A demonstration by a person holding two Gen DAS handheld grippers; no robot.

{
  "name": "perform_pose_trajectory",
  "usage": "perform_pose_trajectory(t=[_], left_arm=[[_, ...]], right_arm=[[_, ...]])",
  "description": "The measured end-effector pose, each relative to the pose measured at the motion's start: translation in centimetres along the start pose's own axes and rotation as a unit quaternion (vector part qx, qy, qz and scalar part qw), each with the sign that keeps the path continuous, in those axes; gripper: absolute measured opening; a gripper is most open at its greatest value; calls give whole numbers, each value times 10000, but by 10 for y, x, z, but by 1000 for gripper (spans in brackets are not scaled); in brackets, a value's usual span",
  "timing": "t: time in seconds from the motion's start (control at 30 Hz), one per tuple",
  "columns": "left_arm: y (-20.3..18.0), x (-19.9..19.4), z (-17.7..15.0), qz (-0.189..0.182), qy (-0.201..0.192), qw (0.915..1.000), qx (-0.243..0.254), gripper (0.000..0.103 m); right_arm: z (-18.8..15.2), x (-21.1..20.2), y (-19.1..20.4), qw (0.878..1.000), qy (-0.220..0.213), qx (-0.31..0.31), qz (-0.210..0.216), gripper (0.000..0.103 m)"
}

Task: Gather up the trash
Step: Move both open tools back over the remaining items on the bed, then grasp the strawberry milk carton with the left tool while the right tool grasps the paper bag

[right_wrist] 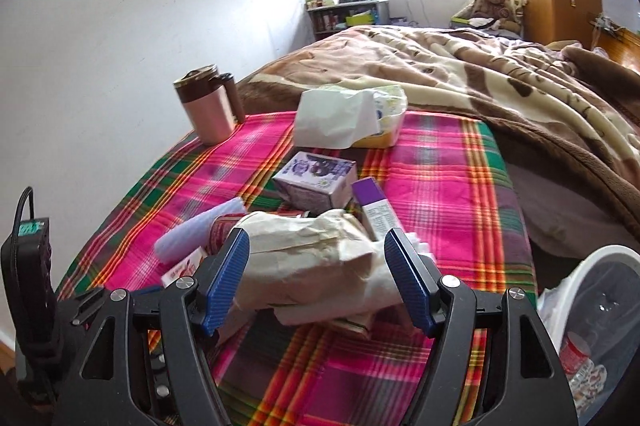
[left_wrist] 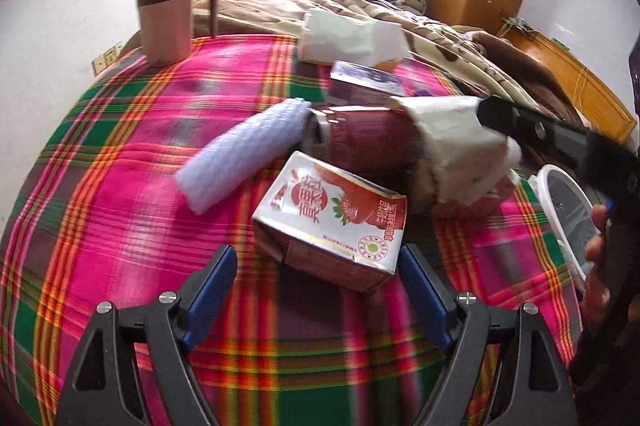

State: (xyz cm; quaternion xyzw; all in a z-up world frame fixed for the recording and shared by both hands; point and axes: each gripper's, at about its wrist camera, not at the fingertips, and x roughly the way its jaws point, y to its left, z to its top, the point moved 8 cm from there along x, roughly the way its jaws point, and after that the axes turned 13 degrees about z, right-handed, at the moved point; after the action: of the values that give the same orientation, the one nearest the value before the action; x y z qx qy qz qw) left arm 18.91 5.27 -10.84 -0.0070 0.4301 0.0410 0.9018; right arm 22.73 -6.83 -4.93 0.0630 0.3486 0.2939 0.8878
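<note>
Trash lies on a plaid tablecloth (left_wrist: 120, 185). A strawberry milk carton (left_wrist: 332, 226) lies just ahead of my open left gripper (left_wrist: 316, 262), its near end between the blue pads. Behind it are a white foam roll (left_wrist: 244, 153), a red can (left_wrist: 360, 141) and a purple carton (left_wrist: 364, 81). My right gripper (right_wrist: 318, 262) is open around crumpled beige paper (right_wrist: 316, 266), which also shows in the left wrist view (left_wrist: 460, 153). The right gripper appears there from the right (left_wrist: 520, 125). A purple box (right_wrist: 316, 177) and a purple tube box (right_wrist: 376, 209) lie beyond.
A pink lidded mug (left_wrist: 168, 21) stands at the table's far left. A tissue pack (right_wrist: 352, 117) lies at the back. A white trash bin with a liner (right_wrist: 600, 326) stands right of the table, with a bottle in it. A bed with a brown blanket (right_wrist: 480, 73) lies behind.
</note>
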Motion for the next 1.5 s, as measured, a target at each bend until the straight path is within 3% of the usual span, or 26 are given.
perform_pose_trajectory(t=[0.33,0.5,0.6,0.87,1.0,1.5], left_arm=[[53,7,6,409,-15,9987,-315,84],[71,11,12,475,4,9974,-534,84],[67,6,13,231,-36,9979,-600,84],[47,8,30,-129,-41,9978,-656,84],[42,23,29,-68,163,9983,-563,84],[45,42,36,204,235,9985,-450,84]], right_arm=[[-29,5,31,9969,564,-469,289,72],[-22,-2,32,9961,467,-740,81,72],[-10,-7,27,9962,240,-822,-128,72],[11,7,30,9942,106,-1067,54,72],[10,20,30,9935,346,-1041,316,72],[0,27,30,9881,611,-1406,145,72]])
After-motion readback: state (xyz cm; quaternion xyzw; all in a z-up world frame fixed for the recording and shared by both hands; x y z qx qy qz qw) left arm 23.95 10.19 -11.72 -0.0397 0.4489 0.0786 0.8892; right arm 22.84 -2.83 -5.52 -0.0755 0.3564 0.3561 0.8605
